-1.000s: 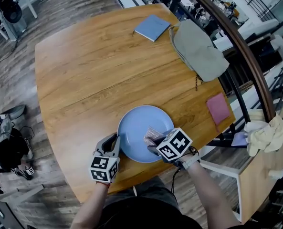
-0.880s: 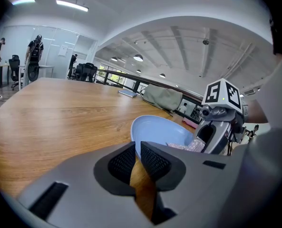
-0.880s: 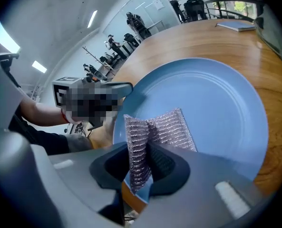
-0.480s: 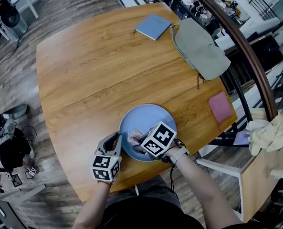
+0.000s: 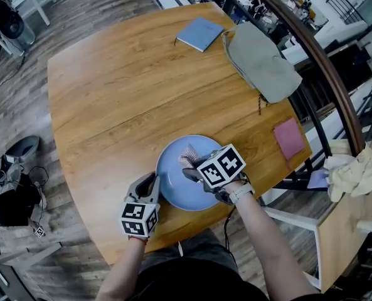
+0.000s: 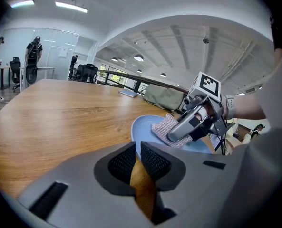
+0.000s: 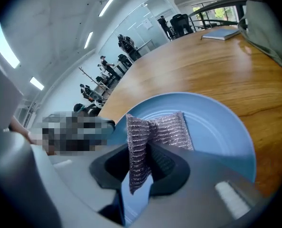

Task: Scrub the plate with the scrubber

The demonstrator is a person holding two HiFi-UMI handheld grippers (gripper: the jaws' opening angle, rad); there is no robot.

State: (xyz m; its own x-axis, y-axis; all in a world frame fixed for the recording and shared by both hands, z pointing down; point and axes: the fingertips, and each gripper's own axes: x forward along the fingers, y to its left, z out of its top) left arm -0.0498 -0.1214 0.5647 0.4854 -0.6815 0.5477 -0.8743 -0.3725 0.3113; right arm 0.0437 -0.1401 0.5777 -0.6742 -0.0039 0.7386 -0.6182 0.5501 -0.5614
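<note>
The plate (image 5: pixel 176 193) lies on the near part of the table (image 5: pixel 110 93), close to its edge. The left claw (image 6: pixel 136 159) is closed on the plate's near-left rim. The right claw (image 7: pixel 141 167) is clamped on the scrubber (image 7: pixel 167 129), which rests on the plate's middle. The scrubber is pinched only by a folded part, so I think a hard push could pull it out of the jaws. The rim hold looks thin; if it slips, the plate may slide toward the table edge. If the right claw tilts too low, its hard tips could scrape the plate.
</note>
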